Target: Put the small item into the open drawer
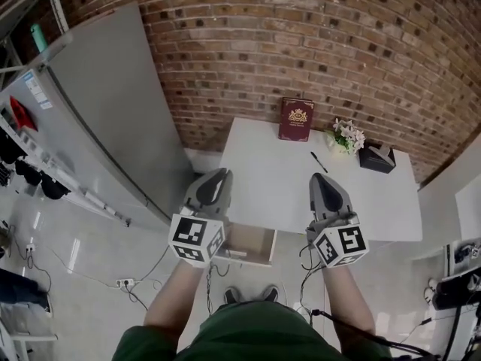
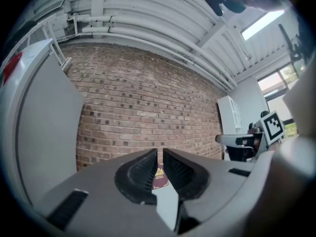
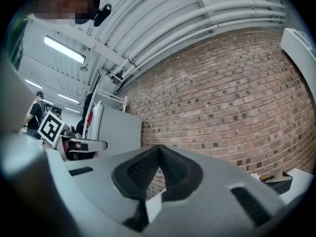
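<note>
A black pen (image 1: 319, 162) lies on the white table (image 1: 270, 186), right of its middle. Under the table's near edge an open drawer (image 1: 252, 244) sticks out toward me, its inside light and bare where it shows. My left gripper (image 1: 218, 174) hovers over the table's near left part, just above the drawer. Its jaws are shut with only a thin slit and nothing between them (image 2: 160, 154). My right gripper (image 1: 320, 179) hangs over the near right part, below the pen, with its tips touching and empty (image 3: 159, 149).
At the table's back, against the brick wall (image 1: 301, 43), stand a dark red book (image 1: 296, 119), a small bunch of flowers (image 1: 347, 135) and a black box (image 1: 376, 157). A tall grey cabinet (image 1: 113, 104) is at the left. Cables lie on the floor (image 1: 135, 280).
</note>
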Tool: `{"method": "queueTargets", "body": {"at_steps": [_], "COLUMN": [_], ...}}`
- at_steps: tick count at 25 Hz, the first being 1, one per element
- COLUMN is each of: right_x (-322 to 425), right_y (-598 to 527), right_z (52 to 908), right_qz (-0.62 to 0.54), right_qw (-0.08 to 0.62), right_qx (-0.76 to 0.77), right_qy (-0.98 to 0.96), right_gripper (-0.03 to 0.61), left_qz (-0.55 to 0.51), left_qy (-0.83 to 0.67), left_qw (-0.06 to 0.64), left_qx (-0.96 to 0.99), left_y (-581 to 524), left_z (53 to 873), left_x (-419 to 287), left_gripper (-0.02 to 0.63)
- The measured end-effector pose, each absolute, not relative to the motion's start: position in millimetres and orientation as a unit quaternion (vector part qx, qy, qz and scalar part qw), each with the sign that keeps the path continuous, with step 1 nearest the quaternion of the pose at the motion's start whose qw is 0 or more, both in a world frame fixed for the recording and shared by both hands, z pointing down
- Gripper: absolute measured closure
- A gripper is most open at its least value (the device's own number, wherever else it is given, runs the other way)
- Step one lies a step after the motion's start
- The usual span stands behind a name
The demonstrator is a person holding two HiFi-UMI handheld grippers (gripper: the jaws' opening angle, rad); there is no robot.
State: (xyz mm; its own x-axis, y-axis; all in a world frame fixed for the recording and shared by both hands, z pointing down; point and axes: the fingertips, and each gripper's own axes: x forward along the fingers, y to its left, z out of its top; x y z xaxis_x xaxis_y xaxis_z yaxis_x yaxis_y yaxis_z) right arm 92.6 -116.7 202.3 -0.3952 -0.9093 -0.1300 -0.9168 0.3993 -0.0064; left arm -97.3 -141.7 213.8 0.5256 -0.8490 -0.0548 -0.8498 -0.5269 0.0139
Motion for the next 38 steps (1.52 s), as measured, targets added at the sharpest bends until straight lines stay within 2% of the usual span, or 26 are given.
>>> {"method": "queueTargets", "body": {"at_steps": [18, 38], "right_x": [83, 82], "right_y": [-105, -110], "right_z": [165, 166], "right_qz": [0.073, 0.076], "right_qw": [0.077, 0.077], "right_qx": [-0.543, -0.541], "right_qy": [0.833, 0.834], "right_gripper": [0.577, 0.578], "left_qz": [0.067, 0.063], "left_qy": [0.485, 0.481], "left_qw": [0.043, 0.046], "left_qx": [-0.871, -0.874], "left_y": [-125, -133], "left_z": [171, 175], "left_x": [-104, -98], "left_gripper": [0.580, 0.580]}}
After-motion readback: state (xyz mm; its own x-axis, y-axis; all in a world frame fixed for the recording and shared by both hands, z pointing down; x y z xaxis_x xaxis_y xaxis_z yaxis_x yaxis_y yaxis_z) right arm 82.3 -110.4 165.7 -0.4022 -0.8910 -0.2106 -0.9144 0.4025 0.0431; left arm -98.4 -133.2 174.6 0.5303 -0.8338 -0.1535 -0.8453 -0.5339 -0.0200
